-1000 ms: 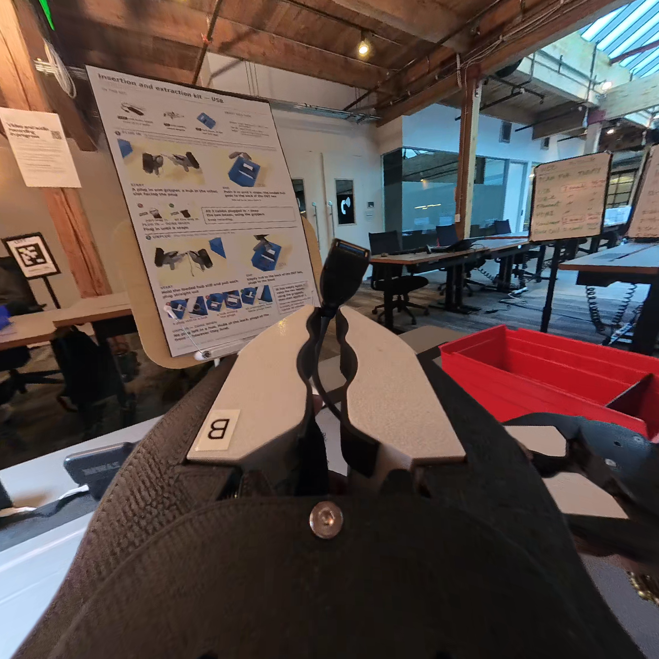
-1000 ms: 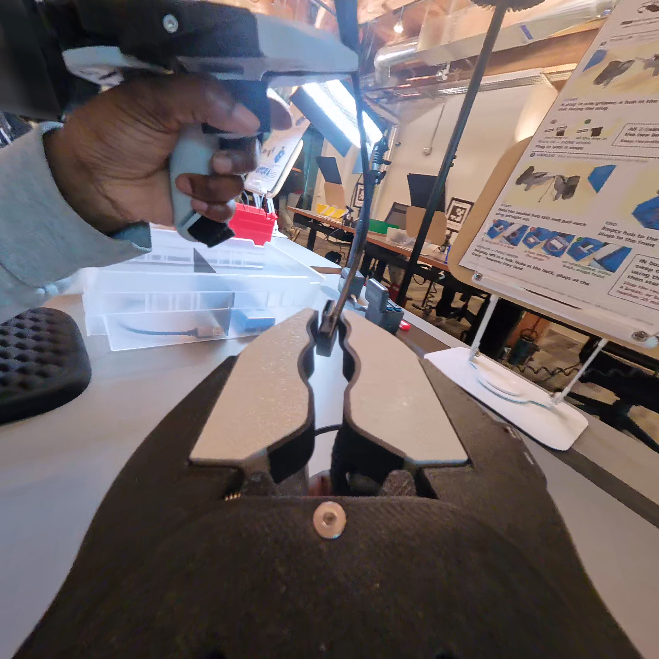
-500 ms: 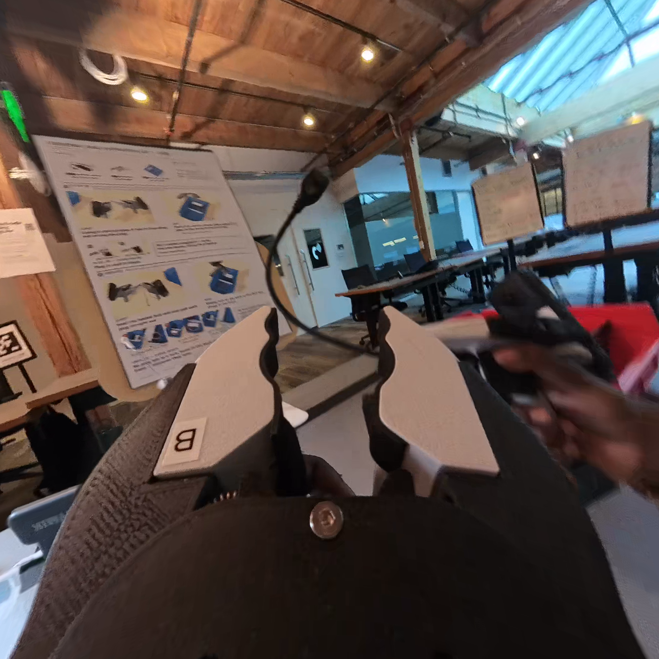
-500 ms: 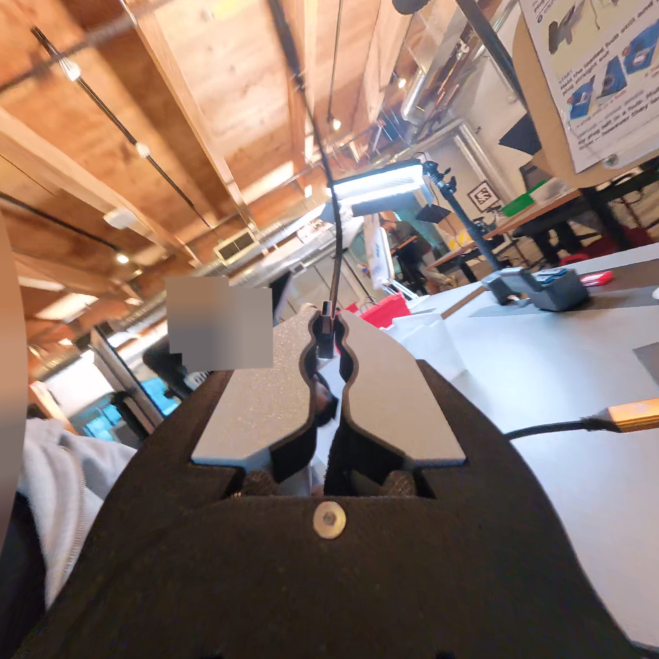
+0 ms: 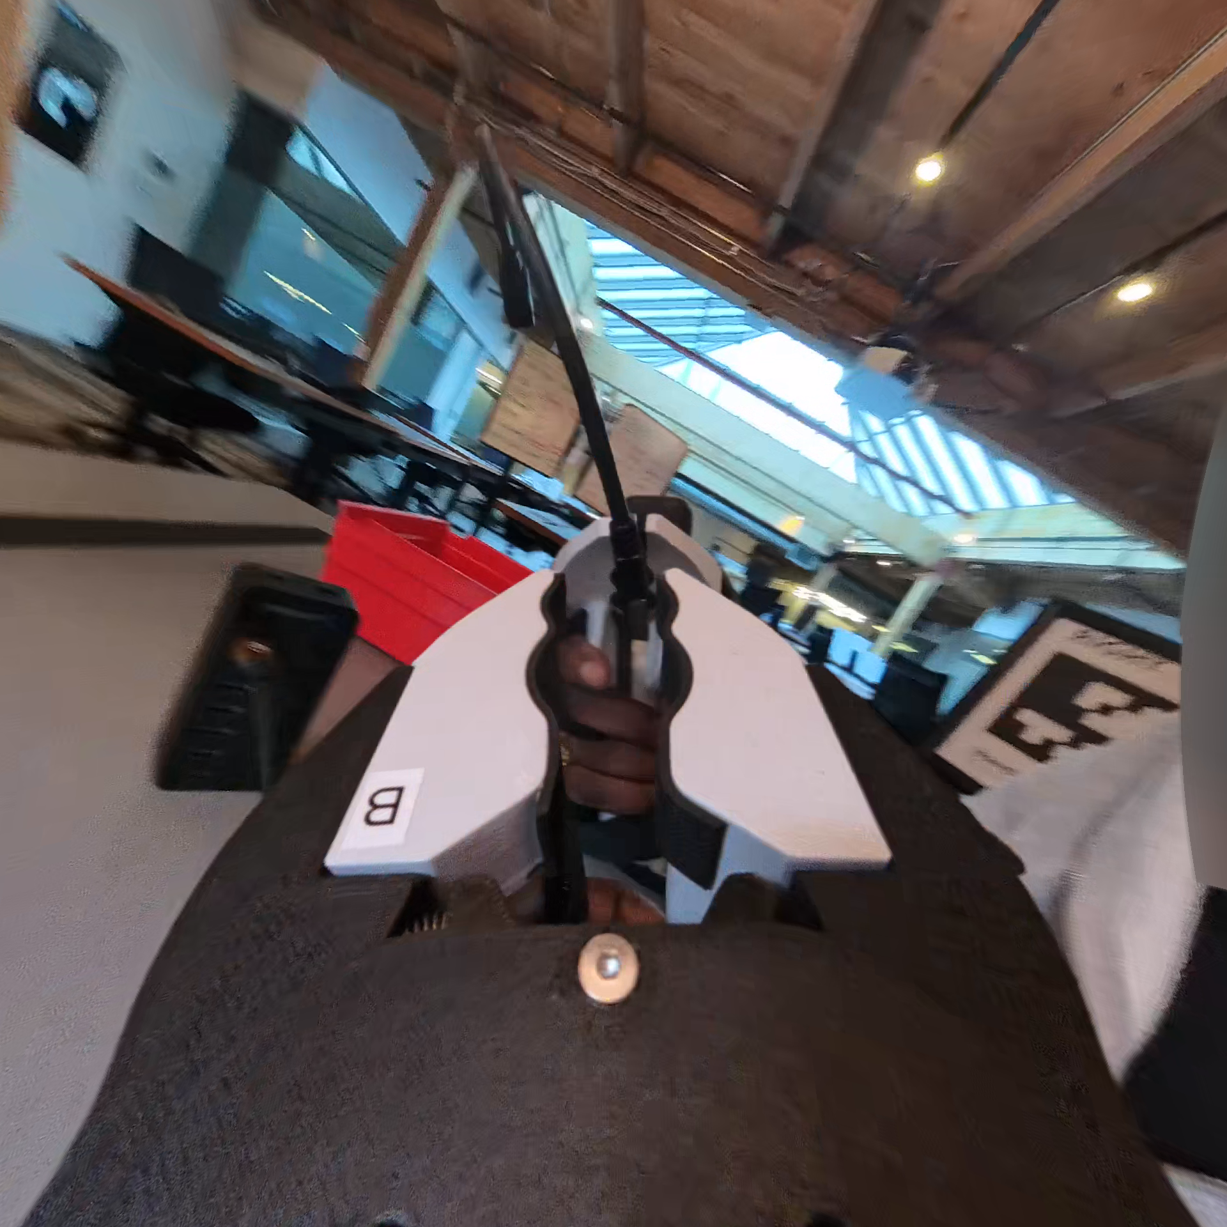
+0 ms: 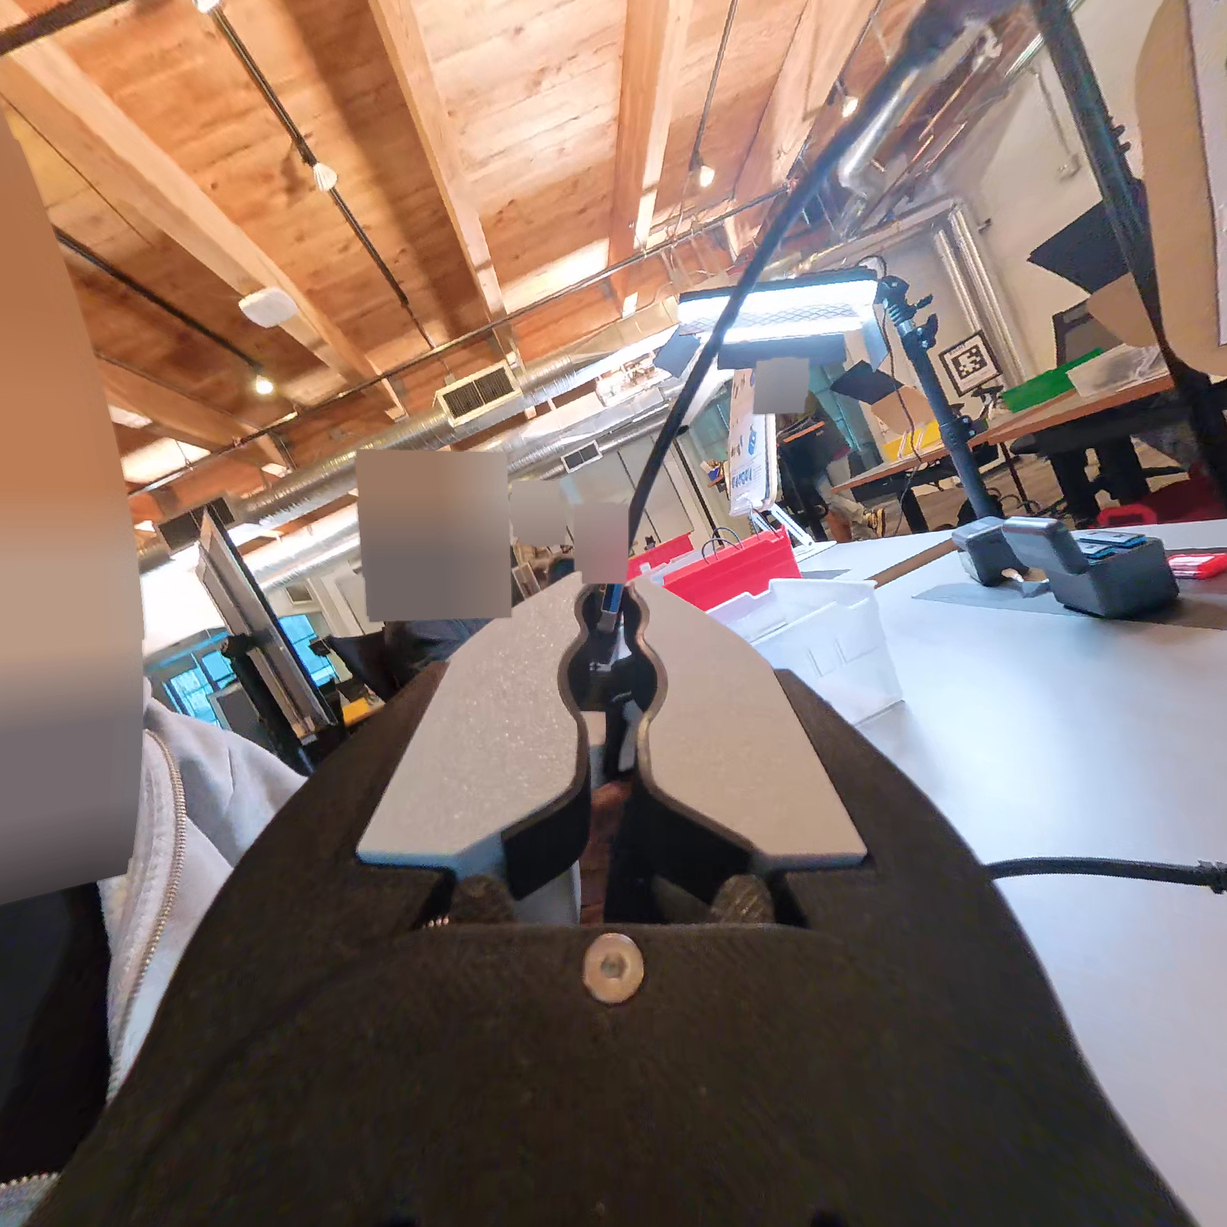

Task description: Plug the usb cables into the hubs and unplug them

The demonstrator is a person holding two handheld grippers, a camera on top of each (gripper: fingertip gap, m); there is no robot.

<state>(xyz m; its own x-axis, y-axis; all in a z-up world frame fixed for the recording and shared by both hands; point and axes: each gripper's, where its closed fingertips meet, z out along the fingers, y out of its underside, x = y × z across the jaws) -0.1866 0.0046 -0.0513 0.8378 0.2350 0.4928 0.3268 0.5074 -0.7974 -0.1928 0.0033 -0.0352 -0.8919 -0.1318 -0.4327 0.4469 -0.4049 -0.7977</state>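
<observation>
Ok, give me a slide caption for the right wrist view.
Right gripper shut on a black USB cable plug, grey hubs waiting on the table.

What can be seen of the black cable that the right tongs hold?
The black cable is thin, round and rubber-like. Its grey and blue plug end is pinched between the shut right tongs. From there it rises free in a curve toward the upper right, out of view. In the left wrist view it passes between the left tongs; their grip is unclear.
</observation>
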